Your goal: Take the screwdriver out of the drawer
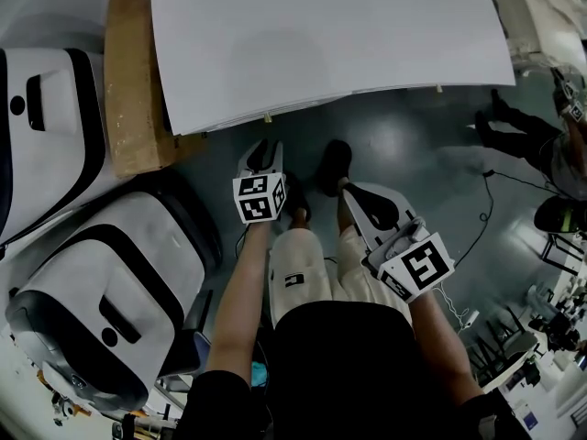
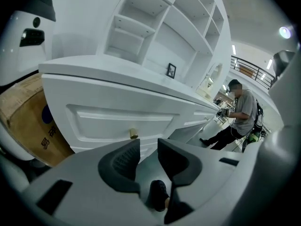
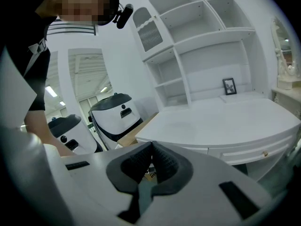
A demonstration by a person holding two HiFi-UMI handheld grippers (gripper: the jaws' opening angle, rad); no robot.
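The white desk (image 1: 330,35) fills the top of the head view, and its drawer (image 2: 113,121) is closed, with a small brass knob (image 2: 133,133) on the front. No screwdriver shows in any view. My left gripper (image 1: 264,151) hangs just below the desk's front edge, near the left knob (image 1: 268,116). In the left gripper view this gripper (image 2: 148,147) points at the drawer front, jaws apart with nothing between them. My right gripper (image 1: 356,193) sits lower and to the right, over my leg. Its pads meet, empty, in the right gripper view (image 3: 151,149).
A cardboard box (image 1: 133,81) leans beside the desk at the left, with two white-and-black machines (image 1: 101,291) beside it. Another person (image 1: 532,145) stands at the right, near a cable on the grey floor. Open shelves and a small picture frame (image 2: 171,70) stand on the desk.
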